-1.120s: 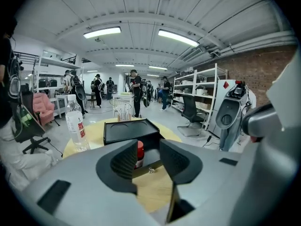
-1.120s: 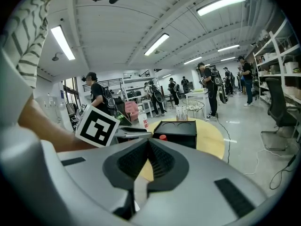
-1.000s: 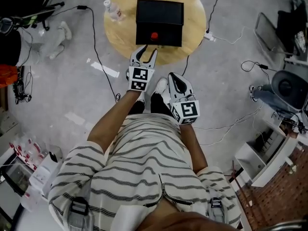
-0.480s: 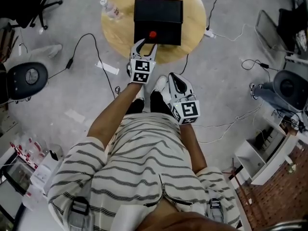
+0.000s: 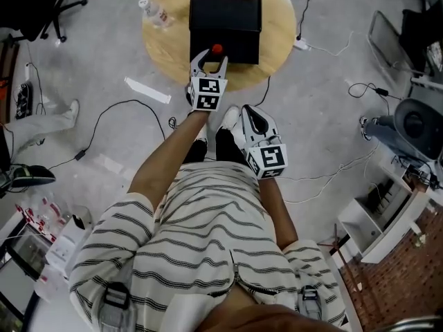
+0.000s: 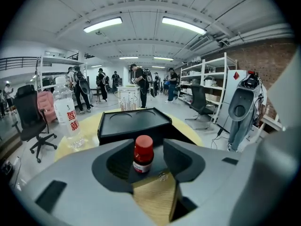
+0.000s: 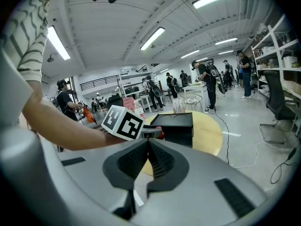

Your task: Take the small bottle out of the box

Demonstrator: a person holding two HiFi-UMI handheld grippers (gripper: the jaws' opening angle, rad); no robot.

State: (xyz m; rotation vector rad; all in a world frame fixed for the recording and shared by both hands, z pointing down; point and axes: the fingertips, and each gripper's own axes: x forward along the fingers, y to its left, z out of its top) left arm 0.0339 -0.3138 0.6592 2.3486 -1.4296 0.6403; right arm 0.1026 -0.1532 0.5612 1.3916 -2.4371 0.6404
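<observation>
Round wooden tabletop is seen at 12 o'clock in the head view, with a black box set on its middle. The small bottle (red cap, brown body, white label) is stood upright at the box's 6 o'clock edge on a black surface. Whether that surface lies inside the box cannot be told.

Left tongs are held over the tabletop's near rim, jaws set to either side of the small bottle and opening. A gap is seen between each pad and the bottle, so nothing is gripped.

Right tongs are held at 4 o'clock of the left tongs, close to the person's striped shirt and above the grey floor. Their jaws are pressed together with nothing between.

A clear water bottle is noted on the tabletop at 9 o'clock of the box, apart from it.
</observation>
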